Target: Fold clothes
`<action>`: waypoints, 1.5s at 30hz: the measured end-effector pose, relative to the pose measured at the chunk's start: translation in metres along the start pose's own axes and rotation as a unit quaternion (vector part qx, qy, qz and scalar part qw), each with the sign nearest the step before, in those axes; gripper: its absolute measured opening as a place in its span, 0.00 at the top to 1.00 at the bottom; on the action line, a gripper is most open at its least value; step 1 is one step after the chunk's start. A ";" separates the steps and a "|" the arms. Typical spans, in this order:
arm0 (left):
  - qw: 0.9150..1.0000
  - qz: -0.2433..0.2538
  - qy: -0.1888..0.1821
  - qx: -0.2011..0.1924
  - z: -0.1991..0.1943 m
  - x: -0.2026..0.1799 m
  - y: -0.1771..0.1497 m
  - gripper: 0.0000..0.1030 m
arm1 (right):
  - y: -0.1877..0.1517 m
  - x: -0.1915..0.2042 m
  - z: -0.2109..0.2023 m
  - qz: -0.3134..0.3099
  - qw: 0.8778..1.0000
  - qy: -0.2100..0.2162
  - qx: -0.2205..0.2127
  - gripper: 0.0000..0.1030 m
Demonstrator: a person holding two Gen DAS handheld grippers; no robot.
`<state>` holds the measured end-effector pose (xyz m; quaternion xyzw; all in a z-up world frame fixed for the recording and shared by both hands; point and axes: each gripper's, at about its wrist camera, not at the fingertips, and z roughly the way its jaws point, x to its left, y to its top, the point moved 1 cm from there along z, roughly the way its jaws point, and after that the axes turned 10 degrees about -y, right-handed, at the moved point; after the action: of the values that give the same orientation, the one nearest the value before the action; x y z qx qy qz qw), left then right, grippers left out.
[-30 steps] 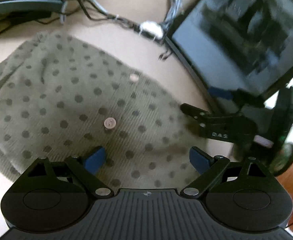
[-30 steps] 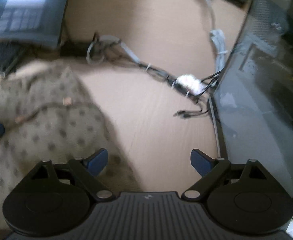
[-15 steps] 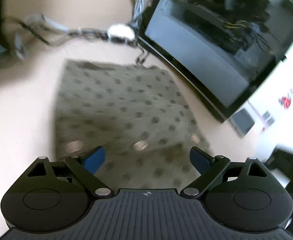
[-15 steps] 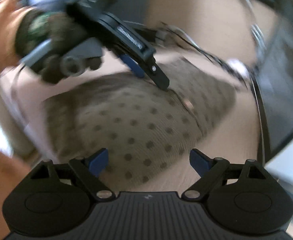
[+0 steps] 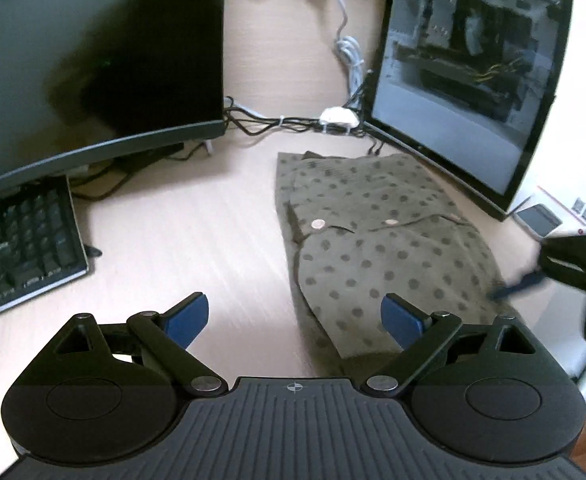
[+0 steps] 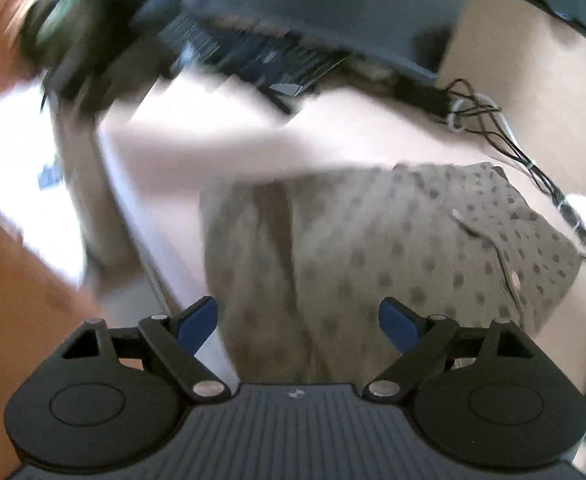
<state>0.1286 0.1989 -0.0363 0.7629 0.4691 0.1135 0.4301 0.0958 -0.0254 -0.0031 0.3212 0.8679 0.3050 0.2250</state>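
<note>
The left claw [image 5: 295, 320] hangs above the tabletop [image 5: 197, 232] with its two blue-tipped fingers [image 5: 187, 316] spread wide apart and nothing between them. One fingertip sits over bare wood, the other over the near edge of the garment [image 5: 377, 248], though whether it touches the cloth cannot be told from this view.

The right claw [image 6: 297, 324] is likewise spread wide and empty, its fingertips [image 6: 399, 322] hovering over the near end of the same garment [image 6: 393, 256]. In the left wrist view the right claw appears blurred at the right edge [image 5: 529, 280], with a blue tip close to the cloth's right side.

The garment is olive-green with darker dots and lies folded on the tabletop, flat and roughly rectangular, with two pale buttons [image 5: 317, 223] showing along a seam across its middle. It rests just in front of a computer case [image 5: 465, 64] with a glass side panel, whose lower edge runs along the garment's far right side.

A dark curved monitor [image 5: 93, 48] stands to the left, with a black keyboard [image 5: 21, 240] beneath it, well apart from the cloth. A bundle of cables [image 5: 293, 122] runs along the tabletop behind the garment. The right wrist view is heavily smeared at its top and left; a hand [image 6: 1, 36] is only vaguely visible there.
</note>
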 end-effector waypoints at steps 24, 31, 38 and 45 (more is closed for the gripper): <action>0.918 -0.370 -0.064 -0.129 0.011 -0.117 -0.169 0.06 | -0.095 -0.021 -0.027 -0.121 0.987 0.106 -0.022 0.05; 0.899 -0.413 -0.036 -0.141 0.039 -0.101 -0.165 0.09 | -0.106 -0.014 -0.036 -0.170 0.979 0.098 -0.048 0.05; 0.906 -0.384 -0.089 -0.153 0.031 -0.114 -0.149 0.76 | -0.113 -0.008 -0.042 -0.214 0.970 0.075 -0.088 0.05; 0.901 -0.364 -0.149 -0.181 0.023 -0.114 -0.082 0.83 | -0.101 0.017 -0.053 -0.220 0.964 0.016 -0.147 0.05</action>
<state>0.0305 0.1091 -0.0867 0.4559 0.6161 -0.0828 0.6369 0.0107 -0.0953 -0.0361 0.0811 0.8664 0.3770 0.3171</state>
